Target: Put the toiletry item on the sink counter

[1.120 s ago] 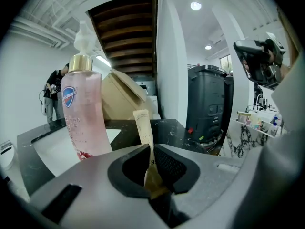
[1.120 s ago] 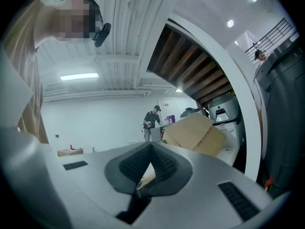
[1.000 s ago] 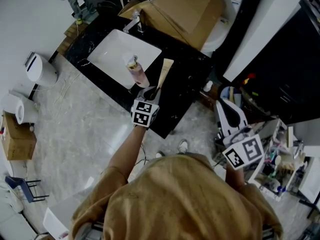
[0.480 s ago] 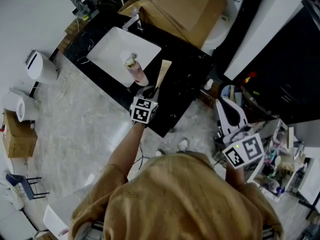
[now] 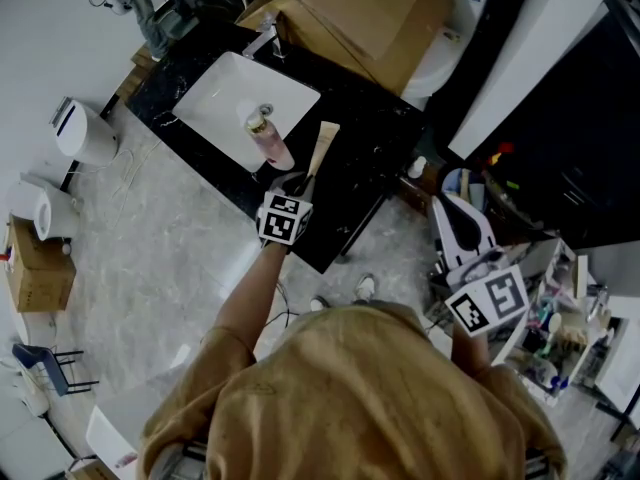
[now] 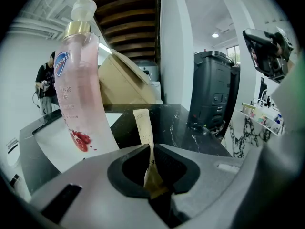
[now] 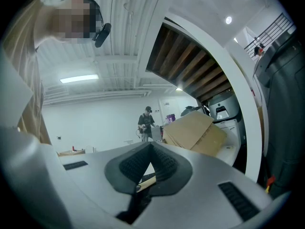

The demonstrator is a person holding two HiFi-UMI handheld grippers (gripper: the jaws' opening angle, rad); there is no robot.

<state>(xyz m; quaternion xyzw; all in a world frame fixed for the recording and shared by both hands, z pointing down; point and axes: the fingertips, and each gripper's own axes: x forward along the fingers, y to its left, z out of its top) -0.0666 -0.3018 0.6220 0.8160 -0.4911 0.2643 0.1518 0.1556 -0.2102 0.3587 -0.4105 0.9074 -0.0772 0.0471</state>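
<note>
A: Head view: anything changed?
B: Barely. Left claw (image 5: 301, 182) is nudged toward the basin (image 5: 215, 98). Tube (image 5: 323, 148) is kept pinched over the black tabletop (image 5: 375, 128). Release is judged due.
A: Left gripper view?
B: Pump bottle (image 6: 81, 85) is stood at basin's edge; basin otherwise bare.
A: Right gripper view?
B: Right claw (image 7: 151, 149) is pressed together, empty. Cardboard box (image 7: 195, 130): contents hidden.

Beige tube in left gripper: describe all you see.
The slim beige squeeze tube looks like soft plastic with small dark print; its flat crimped end points away from the left gripper, whose jaws are shut on its near end. It reaches over the black marble counter, right of the pink pump bottle, not touching it. Contact with the counter is unclear.
</note>
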